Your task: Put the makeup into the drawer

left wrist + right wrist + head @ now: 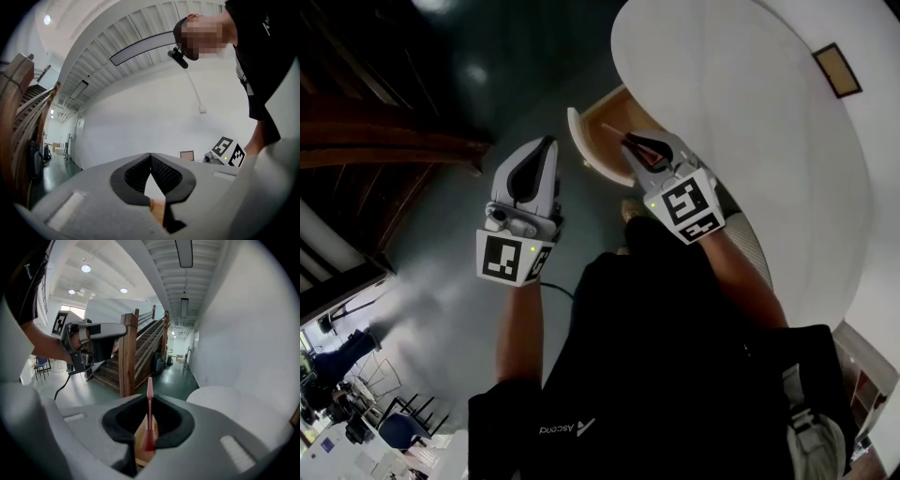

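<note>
My right gripper (625, 143) is shut on a slim pink-and-red makeup stick (149, 427), which stands upright between the jaws and pokes out past their tips. In the head view this gripper hangs over an open wooden drawer (602, 131) with a white front, beside the round white table (750, 141). My left gripper (549, 142) is held to the left of the drawer, over the dark floor. In the left gripper view its fingertips (150, 157) touch with nothing between them. The left gripper (93, 341) also shows in the right gripper view, at the left.
A wooden staircase with a thick post (126, 357) rises behind the left gripper. A white wall with a small framed picture (186, 155) lies ahead in the left gripper view. The person's dark shirt (656, 356) fills the lower head view. The floor (450, 234) is dark green.
</note>
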`<act>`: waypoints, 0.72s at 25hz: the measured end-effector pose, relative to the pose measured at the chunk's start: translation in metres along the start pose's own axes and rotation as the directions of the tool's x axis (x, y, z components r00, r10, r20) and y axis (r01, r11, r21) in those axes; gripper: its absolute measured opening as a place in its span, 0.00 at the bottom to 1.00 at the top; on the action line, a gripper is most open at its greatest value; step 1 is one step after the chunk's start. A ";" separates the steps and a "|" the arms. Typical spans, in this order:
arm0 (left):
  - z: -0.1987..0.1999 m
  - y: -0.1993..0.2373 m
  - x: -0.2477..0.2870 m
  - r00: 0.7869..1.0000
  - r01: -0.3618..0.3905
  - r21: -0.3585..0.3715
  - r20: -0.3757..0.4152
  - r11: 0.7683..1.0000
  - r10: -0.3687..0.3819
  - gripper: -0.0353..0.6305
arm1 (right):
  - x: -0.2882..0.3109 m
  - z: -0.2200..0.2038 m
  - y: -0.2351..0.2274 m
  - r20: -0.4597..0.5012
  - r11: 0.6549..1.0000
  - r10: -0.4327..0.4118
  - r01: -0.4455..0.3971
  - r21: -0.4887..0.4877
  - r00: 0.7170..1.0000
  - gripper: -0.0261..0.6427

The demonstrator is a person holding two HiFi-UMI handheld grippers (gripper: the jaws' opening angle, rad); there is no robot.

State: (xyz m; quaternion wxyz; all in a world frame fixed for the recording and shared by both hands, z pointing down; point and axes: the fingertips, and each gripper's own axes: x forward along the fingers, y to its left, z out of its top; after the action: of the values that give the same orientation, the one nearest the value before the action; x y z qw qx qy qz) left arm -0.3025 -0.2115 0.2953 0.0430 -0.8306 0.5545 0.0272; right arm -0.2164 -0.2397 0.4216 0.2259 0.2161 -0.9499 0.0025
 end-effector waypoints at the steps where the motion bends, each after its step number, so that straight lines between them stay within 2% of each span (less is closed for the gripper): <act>1: -0.003 0.004 0.003 1.000 -0.007 0.002 -0.005 1.000 0.007 0.07 | 0.006 -0.006 -0.002 -0.017 1.000 0.004 -0.004 0.000 1.000 0.11; 5: -0.012 0.020 0.014 1.000 -0.019 0.008 -0.018 1.000 0.019 0.07 | 0.033 -0.030 -0.003 -0.081 1.000 0.024 -0.024 0.008 0.996 0.11; 10: -0.025 0.039 0.020 0.999 0.000 -0.008 -0.036 1.000 -0.001 0.07 | 0.068 -0.057 0.000 -0.184 1.000 0.027 -0.029 -0.007 0.983 0.11; 18: -0.056 0.065 0.024 0.996 0.069 -0.067 -0.055 0.995 -0.073 0.07 | 0.123 -0.115 -0.011 -0.341 0.999 0.008 -0.018 -0.027 0.940 0.11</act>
State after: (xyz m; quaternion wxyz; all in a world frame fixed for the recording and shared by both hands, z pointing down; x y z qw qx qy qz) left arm -0.3535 -0.2636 0.3460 0.0011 -0.8512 0.5245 0.0196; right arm -0.2614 -0.2882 0.5770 0.3901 0.2027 -0.8978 0.0272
